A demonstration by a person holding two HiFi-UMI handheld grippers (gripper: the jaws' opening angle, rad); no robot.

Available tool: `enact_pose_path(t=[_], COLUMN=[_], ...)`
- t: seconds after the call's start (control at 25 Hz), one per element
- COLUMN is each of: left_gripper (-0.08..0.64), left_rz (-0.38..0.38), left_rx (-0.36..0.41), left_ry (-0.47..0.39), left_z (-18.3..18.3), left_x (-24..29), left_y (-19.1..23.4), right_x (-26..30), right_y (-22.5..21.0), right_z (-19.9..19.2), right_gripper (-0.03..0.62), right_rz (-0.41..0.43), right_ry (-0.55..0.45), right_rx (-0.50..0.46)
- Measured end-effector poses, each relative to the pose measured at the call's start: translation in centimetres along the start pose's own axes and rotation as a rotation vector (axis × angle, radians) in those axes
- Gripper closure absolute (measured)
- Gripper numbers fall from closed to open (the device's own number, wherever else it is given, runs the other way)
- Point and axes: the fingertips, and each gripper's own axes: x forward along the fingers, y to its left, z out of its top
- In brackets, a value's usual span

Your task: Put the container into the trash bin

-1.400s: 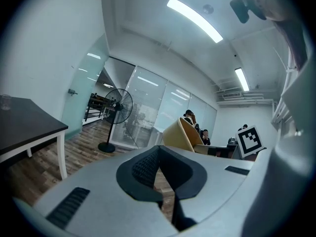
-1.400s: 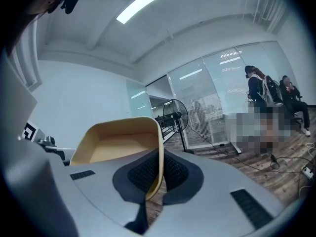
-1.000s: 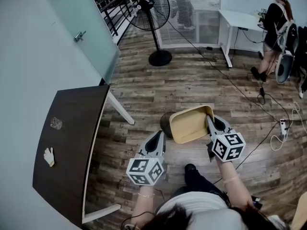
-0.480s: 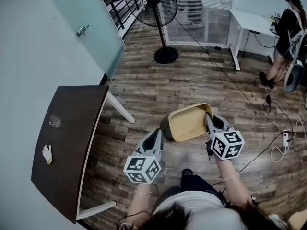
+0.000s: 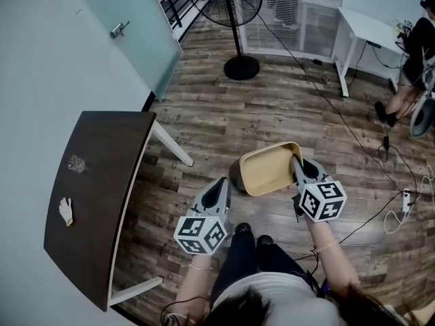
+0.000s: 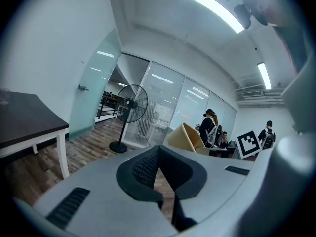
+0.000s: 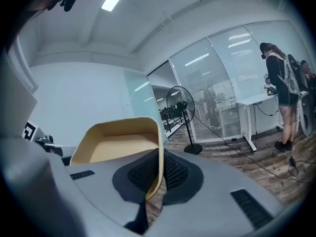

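Observation:
The container (image 5: 267, 169) is a tan, shallow, rounded-rectangular tub, held tilted over the wooden floor. My right gripper (image 5: 296, 164) is shut on its right wall; in the right gripper view the thin wall (image 7: 159, 162) runs between the dark pads of the right gripper (image 7: 158, 176). A dark rounded shape (image 5: 235, 175) shows under the container's left edge; I cannot tell whether it is the trash bin. My left gripper (image 5: 222, 183) hangs left of the container, apart from it. It is shut on nothing (image 6: 159, 163), and the container (image 6: 184, 137) shows beyond it.
A dark table (image 5: 102, 216) stands at the left with a white glove (image 5: 66, 211) and a small clear item (image 5: 76, 163) on it. Farther off are a standing fan (image 5: 241, 65), a white desk (image 5: 367, 27), floor cables (image 5: 401, 202) and a person (image 5: 413, 53).
Both grippers and the held container have travelled across the floor with the person. The fan and table have slid upward in view, and the person's shoes now show between the grippers.

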Motion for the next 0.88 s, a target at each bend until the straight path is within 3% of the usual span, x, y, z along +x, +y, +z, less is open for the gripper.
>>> enact_pose_path(t=[0.56, 0.88], left_gripper=[0.540, 0.540], left_rz=[-0.048, -0.075], left_rx=[-0.005, -0.006], left_ry=[0.040, 0.067], left_z=[2.5, 2.0], left_x=[5.3, 7.3], left_y=[10.9, 16.1], right_x=[11.6, 16.1], right_y=[3.5, 4.8], right_z=[-0.6, -2.3], right_gripper=[0.586, 0.586], right_rz=[-0.047, -0.083], right_ry=[0.056, 0.064], right_rx=[-0.027, -0.028])
